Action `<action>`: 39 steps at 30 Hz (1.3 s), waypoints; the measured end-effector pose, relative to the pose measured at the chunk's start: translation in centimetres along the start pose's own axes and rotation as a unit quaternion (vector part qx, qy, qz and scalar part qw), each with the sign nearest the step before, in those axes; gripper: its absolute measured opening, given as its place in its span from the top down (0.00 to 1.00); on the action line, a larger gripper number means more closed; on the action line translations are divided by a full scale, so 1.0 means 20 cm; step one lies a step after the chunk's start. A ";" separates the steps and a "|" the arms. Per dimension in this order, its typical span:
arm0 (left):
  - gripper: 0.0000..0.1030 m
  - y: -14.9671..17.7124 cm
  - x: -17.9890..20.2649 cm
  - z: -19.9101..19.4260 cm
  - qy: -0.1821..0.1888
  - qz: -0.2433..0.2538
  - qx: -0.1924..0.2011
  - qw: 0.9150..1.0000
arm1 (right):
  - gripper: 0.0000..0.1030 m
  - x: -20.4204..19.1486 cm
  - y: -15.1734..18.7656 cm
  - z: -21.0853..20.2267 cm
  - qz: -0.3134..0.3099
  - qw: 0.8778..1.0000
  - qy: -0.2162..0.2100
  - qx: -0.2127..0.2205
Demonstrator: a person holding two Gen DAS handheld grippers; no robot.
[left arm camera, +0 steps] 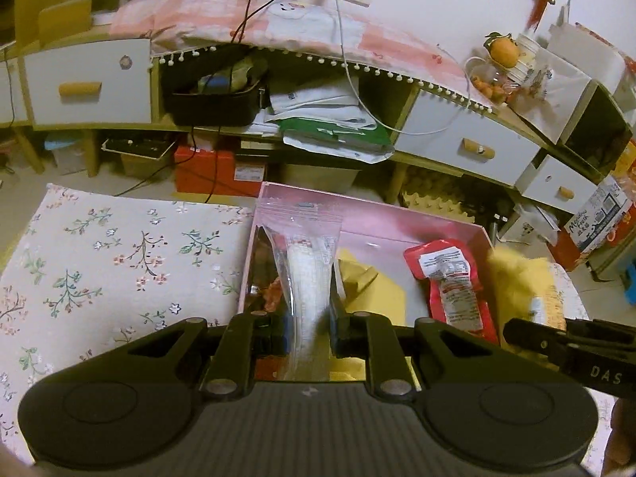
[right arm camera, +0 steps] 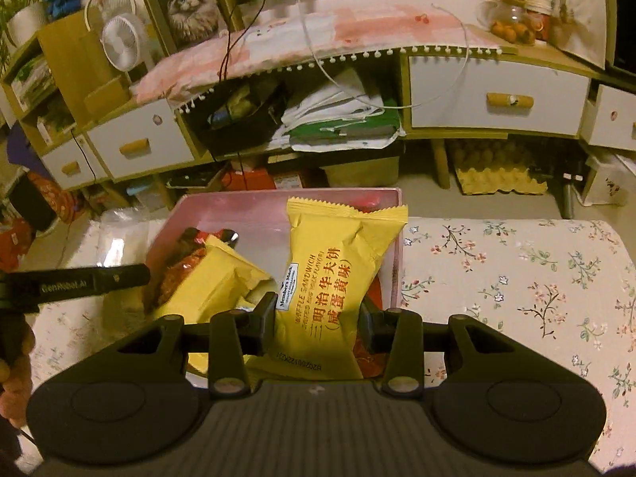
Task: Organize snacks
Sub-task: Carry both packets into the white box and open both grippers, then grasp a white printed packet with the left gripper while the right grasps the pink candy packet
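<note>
In the left wrist view my left gripper (left arm camera: 306, 326) is shut on a clear zip bag (left arm camera: 310, 254) with white contents, held upright over the left part of an open pink box (left arm camera: 357, 208). Inside the box lie a red packet (left arm camera: 449, 278) and a yellow packet (left arm camera: 373, 290). In the right wrist view my right gripper (right arm camera: 318, 318) is shut on a yellow waffle sandwich packet (right arm camera: 334, 270), held above the right side of the pink box (right arm camera: 246, 202). Another yellow packet (right arm camera: 210, 286) and a dark red packet (right arm camera: 179, 274) lie in it. Each gripper shows at the edge of the other's view.
The box sits on a table with a floral cloth (left arm camera: 111, 262) (right arm camera: 516, 278). Beyond it stands a low cabinet with white drawers (right arm camera: 497, 99), stuffed with papers and a black bin. A red box (left arm camera: 214, 175) and a yellow egg carton (right arm camera: 501, 181) lie on the floor.
</note>
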State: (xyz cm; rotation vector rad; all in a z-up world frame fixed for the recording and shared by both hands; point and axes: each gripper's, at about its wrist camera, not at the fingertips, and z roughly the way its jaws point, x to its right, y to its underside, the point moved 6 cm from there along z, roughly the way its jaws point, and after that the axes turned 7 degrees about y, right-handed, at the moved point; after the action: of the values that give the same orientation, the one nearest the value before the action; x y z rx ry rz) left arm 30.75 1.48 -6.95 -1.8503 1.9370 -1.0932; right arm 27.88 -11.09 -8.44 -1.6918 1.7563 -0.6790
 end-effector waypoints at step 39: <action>0.37 0.90 0.00 -0.61 -0.053 0.049 -0.121 0.990 | 0.47 -0.14 0.66 -0.53 0.029 0.989 -0.017 -0.143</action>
State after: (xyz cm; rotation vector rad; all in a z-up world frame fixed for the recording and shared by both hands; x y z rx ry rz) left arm 9.41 4.11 -10.25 -1.8644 2.1521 -0.7413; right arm 11.09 -8.07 -10.53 -1.8172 1.9433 -0.3834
